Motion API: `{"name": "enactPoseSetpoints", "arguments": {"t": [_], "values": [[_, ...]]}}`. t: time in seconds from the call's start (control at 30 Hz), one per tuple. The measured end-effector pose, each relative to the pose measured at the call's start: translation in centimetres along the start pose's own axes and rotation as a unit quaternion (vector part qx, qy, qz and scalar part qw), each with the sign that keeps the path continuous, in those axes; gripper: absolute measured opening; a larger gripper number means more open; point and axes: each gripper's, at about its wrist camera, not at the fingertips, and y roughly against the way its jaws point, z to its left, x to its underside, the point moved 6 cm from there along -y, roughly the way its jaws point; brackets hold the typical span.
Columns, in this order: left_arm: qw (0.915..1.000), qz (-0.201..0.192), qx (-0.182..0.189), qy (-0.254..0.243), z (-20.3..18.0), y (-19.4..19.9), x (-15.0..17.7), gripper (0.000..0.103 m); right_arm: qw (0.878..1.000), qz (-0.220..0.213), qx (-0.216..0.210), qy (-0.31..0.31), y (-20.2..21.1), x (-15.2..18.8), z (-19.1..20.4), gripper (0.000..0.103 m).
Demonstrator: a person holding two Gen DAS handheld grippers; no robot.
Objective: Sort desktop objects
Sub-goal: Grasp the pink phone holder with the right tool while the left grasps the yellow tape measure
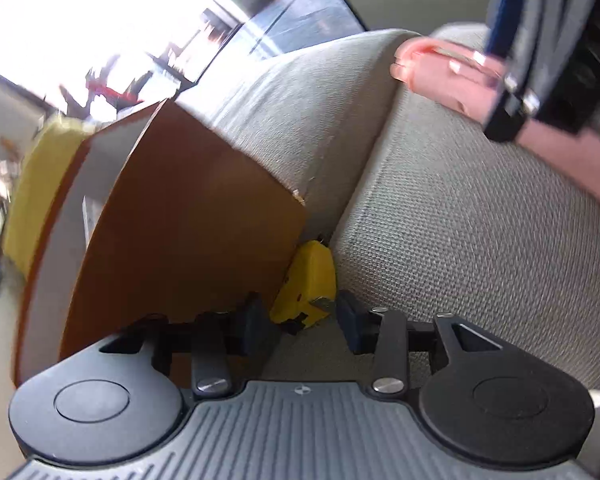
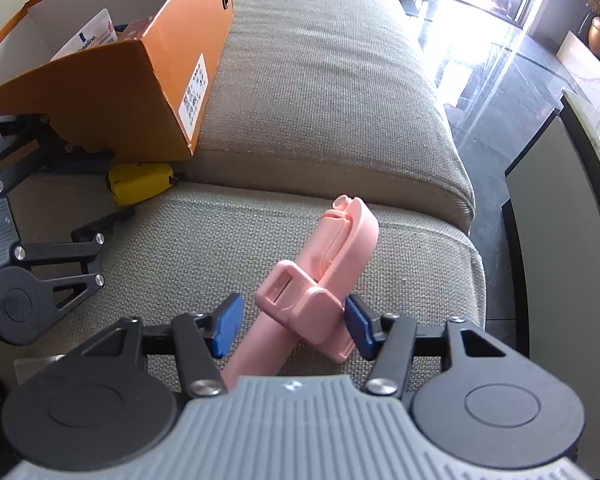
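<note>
A yellow tape measure [image 1: 306, 280] lies on the grey sofa seat, tucked against the corner of an orange cardboard box [image 1: 188, 216]. My left gripper [image 1: 303, 322] is open, its tips on either side of the tape measure's near end, and no pad visibly presses on it. A long pink plastic device [image 2: 340, 248] with a blocky clip lies across the seat cushion. My right gripper [image 2: 292, 326] straddles that clip. The right blue pad [image 2: 358, 326] is against the clip, while the left pad [image 2: 226, 324] stands apart from it, so this gripper is open.
The open orange box [image 2: 100, 92] holds papers and packets and rests on the sofa [image 2: 320, 80] at the left. A yellow cushion [image 1: 40, 184] lies behind the box. Beyond the sofa's right edge are a glossy floor [image 2: 480, 72] and a dark low table [image 2: 560, 240].
</note>
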Motion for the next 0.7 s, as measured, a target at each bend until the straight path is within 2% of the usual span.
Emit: {"name": "enactPoseSetpoints", "arguments": {"t": [0.13, 0.23, 0.27, 0.43, 0.53, 0.57, 0.7], "values": [[0.9982, -0.013, -0.024, -0.054, -1.1, -0.3, 0.4, 0.041, 1.000, -0.001, 0.000, 0.003, -0.1, 0.4, -0.4, 0.058], [0.9966, -0.017, -0.031, -0.074, -1.4, -0.3, 0.7, 0.039, 1.000, -0.001, -0.008, 0.000, 0.0, 0.5, -0.5, 0.058], [0.9966, -0.018, -0.027, -0.076, -1.4, -0.2, 0.8, 0.032, 1.000, -0.001, -0.010, 0.000, 0.0, 0.5, -0.6, 0.057], [0.9985, -0.016, -0.013, -0.051, -0.6, 0.5, 1.1, 0.027, 1.000, -0.005, -0.012, -0.001, 0.1, 0.4, -0.5, 0.057], [0.9995, -0.017, -0.008, -0.027, -0.2, 1.7, 1.5, 0.026, 1.000, -0.010, -0.008, 0.005, 0.3, 0.6, -0.6, 0.049], [0.9997, -0.019, -0.006, -0.016, -0.1, 2.3, 1.7, 0.026, 1.000, -0.014, -0.010, 0.004, 0.5, 0.5, -0.7, 0.045], [0.9987, -0.010, 0.015, 0.048, 1.3, 4.8, 2.2, 0.023, 1.000, -0.013, -0.020, -0.003, 0.6, 0.5, -1.1, 0.044]]}}
